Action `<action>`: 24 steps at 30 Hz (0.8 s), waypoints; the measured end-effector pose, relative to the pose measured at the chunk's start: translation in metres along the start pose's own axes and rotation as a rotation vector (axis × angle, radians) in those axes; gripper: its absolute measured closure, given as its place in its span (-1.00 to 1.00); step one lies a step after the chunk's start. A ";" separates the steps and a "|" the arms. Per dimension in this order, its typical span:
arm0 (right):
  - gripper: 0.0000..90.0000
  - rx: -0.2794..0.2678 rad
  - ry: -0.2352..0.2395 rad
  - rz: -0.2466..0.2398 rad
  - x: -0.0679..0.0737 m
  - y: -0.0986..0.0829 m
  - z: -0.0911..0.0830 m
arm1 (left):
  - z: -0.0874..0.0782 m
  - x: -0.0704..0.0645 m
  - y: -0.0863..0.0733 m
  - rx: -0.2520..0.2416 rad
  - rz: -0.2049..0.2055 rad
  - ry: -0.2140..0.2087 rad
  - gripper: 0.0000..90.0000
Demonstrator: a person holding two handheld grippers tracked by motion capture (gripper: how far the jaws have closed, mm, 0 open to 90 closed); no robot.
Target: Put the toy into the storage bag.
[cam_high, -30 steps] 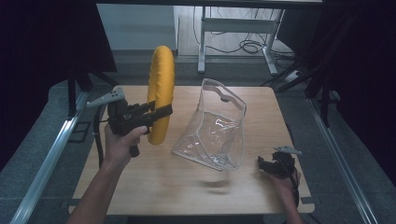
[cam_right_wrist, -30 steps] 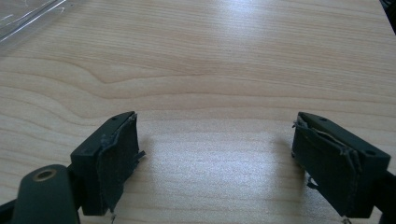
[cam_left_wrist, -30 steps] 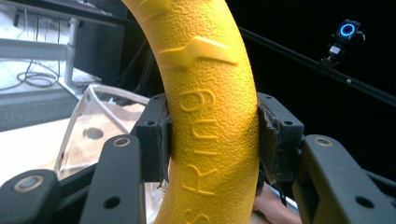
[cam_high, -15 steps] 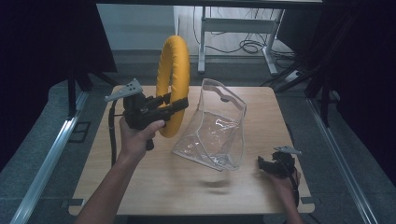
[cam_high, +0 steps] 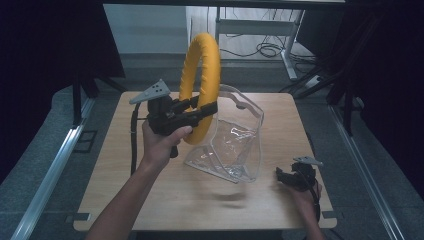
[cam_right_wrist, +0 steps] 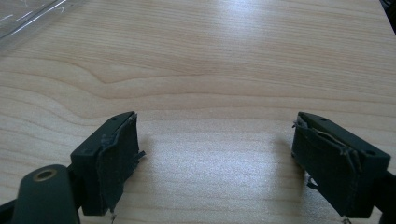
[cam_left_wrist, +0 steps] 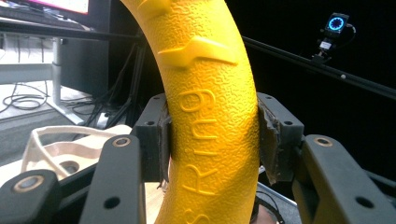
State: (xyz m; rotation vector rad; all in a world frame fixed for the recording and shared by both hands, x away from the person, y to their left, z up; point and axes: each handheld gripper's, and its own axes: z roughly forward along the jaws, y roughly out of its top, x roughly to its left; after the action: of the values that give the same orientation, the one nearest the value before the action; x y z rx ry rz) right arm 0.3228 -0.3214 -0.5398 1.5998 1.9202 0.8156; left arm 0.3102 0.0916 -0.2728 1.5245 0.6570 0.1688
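**Yellow ring held upright above the table's left-centre**

Yellow ring (cam_high: 201, 85) stands on edge in the air, over the far left-centre of the wooden table (cam_high: 150, 200), its lower arc clamped between the jaws of the left gripper (cam_high: 202, 107). In the left gripper view the two black pads press on either side of the ring's (cam_left_wrist: 210, 121) pebbled surface, where raised letters read "Ring". The left hand (cam_high: 160, 142) holds that gripper from below, a grey three-cornered plate on its top.

Just right of the ring, a clear plastic bag (cam_high: 230, 145) stands on the table, its mouth open at the far side.

Near the table's right near corner, the right gripper (cam_high: 281, 176) rests low by the wood, held in the right hand (cam_high: 305, 192). Its jaws stand wide apart over bare tabletop (cam_right_wrist: 210, 70) with nothing between them.
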 end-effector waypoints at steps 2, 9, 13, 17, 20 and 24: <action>-0.67 0.000 -0.001 0.005 0.000 0.000 0.000 | 0.003 -0.003 0.002 -0.001 0.002 -0.007 0.15; -0.67 -0.002 -0.002 0.002 0.000 0.000 0.000 | 0.012 -0.015 0.006 -0.018 0.016 -0.028 0.15; -0.67 -0.001 -0.001 0.000 0.000 0.000 0.000 | 0.017 -0.022 0.007 -0.020 0.022 -0.052 0.15; -0.67 -0.001 -0.001 -0.001 0.000 0.000 0.000 | 0.023 -0.029 0.009 -0.015 0.017 -0.084 0.15; -0.67 0.000 0.000 0.000 0.000 0.000 0.000 | 0.029 -0.036 0.011 -0.013 0.027 -0.099 0.15; -0.67 0.001 0.000 0.003 0.000 0.000 0.000 | 0.038 -0.044 0.010 -0.009 0.036 -0.118 0.15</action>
State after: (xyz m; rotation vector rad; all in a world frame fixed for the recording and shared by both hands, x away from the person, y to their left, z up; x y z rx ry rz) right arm 0.3227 -0.3213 -0.5397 1.6040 1.9192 0.8156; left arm 0.2960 0.0379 -0.2540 1.5262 0.5343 0.1080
